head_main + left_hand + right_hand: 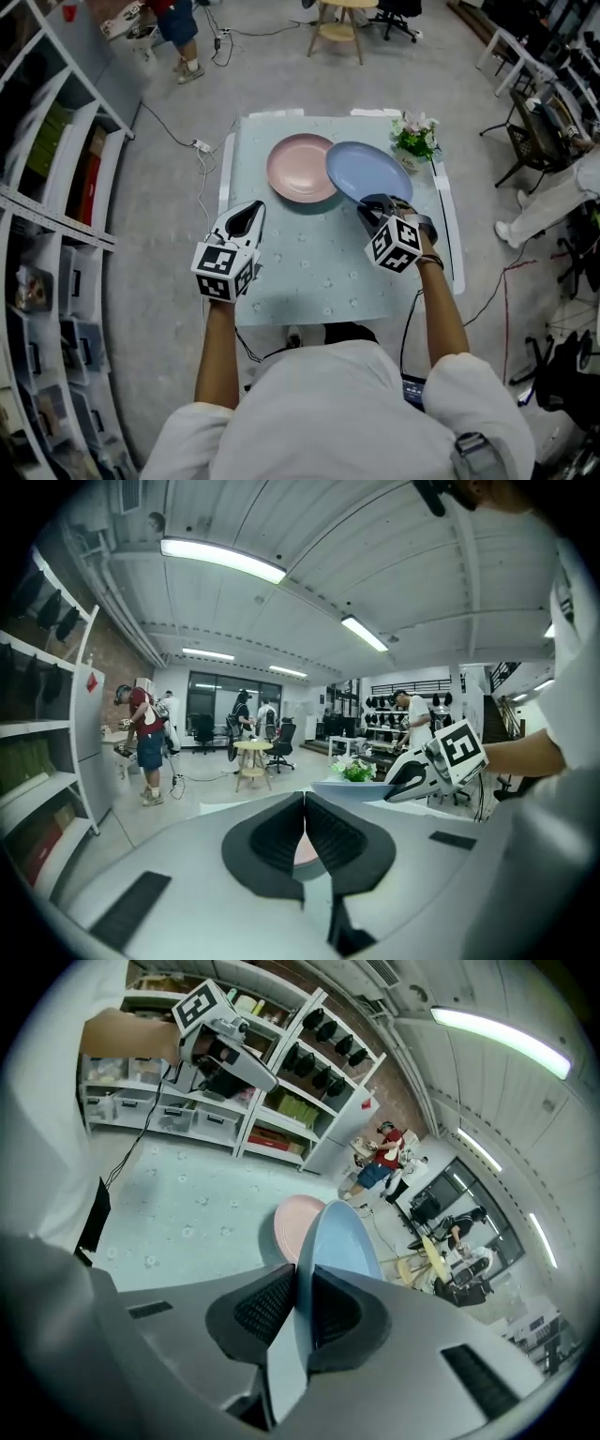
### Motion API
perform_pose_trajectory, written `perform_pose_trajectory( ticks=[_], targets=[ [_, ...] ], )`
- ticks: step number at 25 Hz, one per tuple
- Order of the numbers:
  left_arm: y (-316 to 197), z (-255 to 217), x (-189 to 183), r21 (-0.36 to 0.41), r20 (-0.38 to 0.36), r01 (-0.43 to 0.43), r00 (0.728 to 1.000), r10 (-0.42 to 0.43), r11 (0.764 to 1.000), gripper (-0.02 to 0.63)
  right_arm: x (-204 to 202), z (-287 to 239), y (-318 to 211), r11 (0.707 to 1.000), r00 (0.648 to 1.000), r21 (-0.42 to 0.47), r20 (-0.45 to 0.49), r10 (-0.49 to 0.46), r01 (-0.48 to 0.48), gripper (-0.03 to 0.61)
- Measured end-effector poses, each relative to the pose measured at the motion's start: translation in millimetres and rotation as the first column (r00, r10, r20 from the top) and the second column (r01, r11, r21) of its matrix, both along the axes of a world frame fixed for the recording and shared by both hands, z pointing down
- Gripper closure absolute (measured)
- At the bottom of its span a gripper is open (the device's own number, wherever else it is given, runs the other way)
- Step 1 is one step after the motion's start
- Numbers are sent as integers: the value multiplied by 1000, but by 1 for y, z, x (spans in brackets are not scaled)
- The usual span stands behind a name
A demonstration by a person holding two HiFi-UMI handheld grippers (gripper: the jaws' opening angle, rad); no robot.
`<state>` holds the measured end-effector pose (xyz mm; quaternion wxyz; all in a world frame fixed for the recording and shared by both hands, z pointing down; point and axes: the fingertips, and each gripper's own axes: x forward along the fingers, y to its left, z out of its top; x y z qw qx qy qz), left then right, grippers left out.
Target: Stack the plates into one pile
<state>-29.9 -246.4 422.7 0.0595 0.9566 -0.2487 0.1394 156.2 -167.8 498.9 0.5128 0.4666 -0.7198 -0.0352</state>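
A pink plate (298, 169) lies flat at the back of the pale green table (309, 272). A blue plate (367, 172) is held up beside it, its left edge overlapping the pink plate's right rim. My right gripper (375, 208) is shut on the blue plate's near rim; in the right gripper view the rim (342, 1241) runs between the pads, with the pink plate (295, 1222) beyond. My left gripper (246, 217) hovers over the table's left part, shut and empty. In the left gripper view its closed jaws (305, 827) point toward the pink plate (305, 853).
A small potted plant (414, 139) stands at the table's back right corner, close to the blue plate. Shelving (56, 187) lines the left side. A stool (339, 28) and a person (178, 28) are farther off on the floor.
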Motion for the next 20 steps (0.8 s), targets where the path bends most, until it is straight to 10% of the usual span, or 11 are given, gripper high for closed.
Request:
perform_pose_trajectory(
  ticks=[20],
  targets=[
    [-64,57,-30,-70,124,294,951,-284,953,594,-47,90,-160,919,920,-97,-54,-389,383,534]
  ],
)
